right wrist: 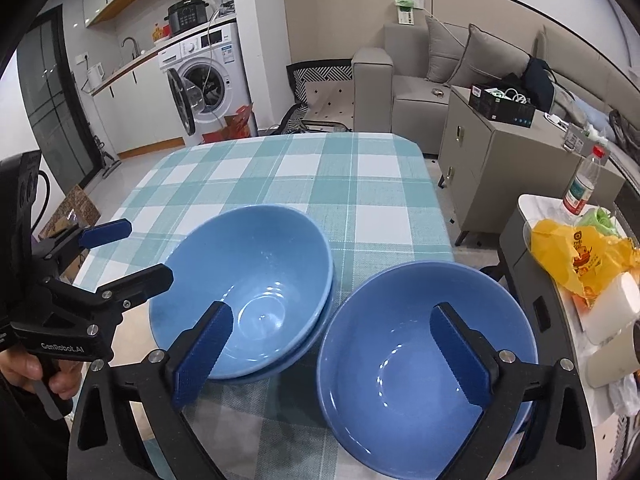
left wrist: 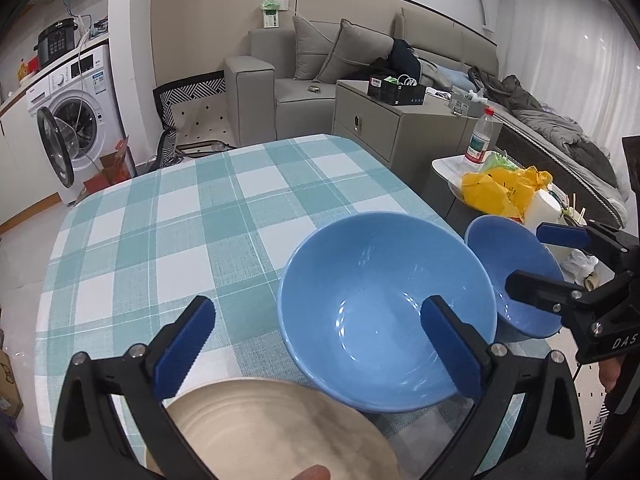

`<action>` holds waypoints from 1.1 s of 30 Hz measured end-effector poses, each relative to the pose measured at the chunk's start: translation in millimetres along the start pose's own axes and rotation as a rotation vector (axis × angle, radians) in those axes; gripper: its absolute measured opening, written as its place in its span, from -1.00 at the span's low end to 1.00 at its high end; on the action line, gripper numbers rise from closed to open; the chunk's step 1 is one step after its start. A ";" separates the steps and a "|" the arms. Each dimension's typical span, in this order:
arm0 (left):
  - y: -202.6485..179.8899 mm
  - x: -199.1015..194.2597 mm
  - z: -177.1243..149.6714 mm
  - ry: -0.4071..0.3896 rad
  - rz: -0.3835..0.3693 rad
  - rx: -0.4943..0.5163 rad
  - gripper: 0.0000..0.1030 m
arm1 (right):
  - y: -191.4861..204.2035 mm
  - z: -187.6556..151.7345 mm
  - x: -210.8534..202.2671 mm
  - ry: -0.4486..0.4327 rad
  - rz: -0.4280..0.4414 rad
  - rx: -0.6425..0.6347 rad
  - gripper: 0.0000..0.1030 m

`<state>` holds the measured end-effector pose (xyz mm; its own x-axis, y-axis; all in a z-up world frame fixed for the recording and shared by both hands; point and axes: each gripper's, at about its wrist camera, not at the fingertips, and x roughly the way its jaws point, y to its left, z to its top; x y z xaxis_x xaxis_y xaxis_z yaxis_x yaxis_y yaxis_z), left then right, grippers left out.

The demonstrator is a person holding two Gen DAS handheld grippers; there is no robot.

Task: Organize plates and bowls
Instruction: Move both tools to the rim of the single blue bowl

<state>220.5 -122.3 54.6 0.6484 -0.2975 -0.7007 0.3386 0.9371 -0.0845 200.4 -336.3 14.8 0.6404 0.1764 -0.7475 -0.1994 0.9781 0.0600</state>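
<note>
Two blue bowls stand side by side on the checked tablecloth (right wrist: 320,168). The left bowl (right wrist: 248,288) rests nested in another blue bowl; the left wrist view shows it as the big bowl (left wrist: 384,308). The right bowl (right wrist: 424,340) appears there as the smaller bowl (left wrist: 516,276). A beige plate (left wrist: 272,428) lies at the near edge under my left gripper (left wrist: 320,344), which is open, one finger above the big bowl's inside. My right gripper (right wrist: 332,354) is open too, straddling the gap between the bowls. Neither touches a bowl. Each gripper shows in the other's view: left gripper (right wrist: 132,254), right gripper (left wrist: 548,260).
A low side table (right wrist: 524,204) to the right holds a yellow bag (right wrist: 580,256), a bottle (right wrist: 582,188) and a white cup (right wrist: 612,308). A grey cabinet (right wrist: 480,152) and a sofa (right wrist: 420,72) stand beyond the table, a washing machine (right wrist: 208,76) at far left.
</note>
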 end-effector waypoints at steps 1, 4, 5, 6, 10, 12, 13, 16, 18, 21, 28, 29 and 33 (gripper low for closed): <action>-0.9 -1.2 1.0 -0.003 -0.001 0.001 1.00 | -1.3 -0.1 -3.2 -0.008 -0.008 0.003 0.96; -4.0 -4.6 3.9 -0.010 -0.016 0.000 1.00 | -7.6 -1.0 -15.9 -0.043 -0.034 0.027 0.96; -5.4 -5.4 4.8 -0.012 -0.021 0.003 1.00 | -10.1 -2.2 -20.5 -0.057 -0.036 0.042 0.96; -7.3 -6.2 5.8 -0.014 -0.022 0.008 1.00 | -12.2 -3.4 -24.0 -0.072 -0.038 0.054 0.96; -17.3 -8.1 8.9 -0.023 -0.019 0.038 1.00 | -18.2 -11.7 -34.9 -0.095 -0.065 0.072 0.98; -21.6 -8.0 10.3 -0.026 -0.025 0.044 1.00 | -22.8 -15.0 -39.0 -0.102 -0.082 0.085 0.98; -23.8 -7.2 11.0 -0.024 -0.029 0.045 1.00 | -26.0 -16.9 -41.6 -0.107 -0.091 0.096 0.98; -31.1 -4.2 13.1 -0.019 -0.037 0.056 1.00 | -38.8 -23.6 -46.8 -0.095 -0.113 0.147 0.98; -37.5 -1.8 14.4 -0.014 -0.035 0.072 1.00 | -49.1 -29.8 -52.5 -0.100 -0.129 0.186 0.98; -46.1 1.5 16.7 -0.010 -0.044 0.086 1.00 | -68.7 -37.4 -57.9 -0.105 -0.135 0.249 0.98; -65.0 14.0 20.2 0.012 -0.080 0.114 1.00 | -95.5 -56.1 -54.8 -0.085 -0.154 0.298 0.98; -67.5 15.3 20.4 0.012 -0.083 0.119 1.00 | -97.6 -58.4 -53.2 -0.081 -0.153 0.302 0.98; -75.7 17.6 20.9 0.015 -0.097 0.140 1.00 | -101.2 -64.4 -48.8 -0.076 -0.142 0.314 0.98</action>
<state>220.6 -202.3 63.4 0.5984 -0.3811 -0.7047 0.4914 0.8693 -0.0528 141.5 -451.0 2.7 0.7014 0.0320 -0.7120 0.1260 0.9777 0.1680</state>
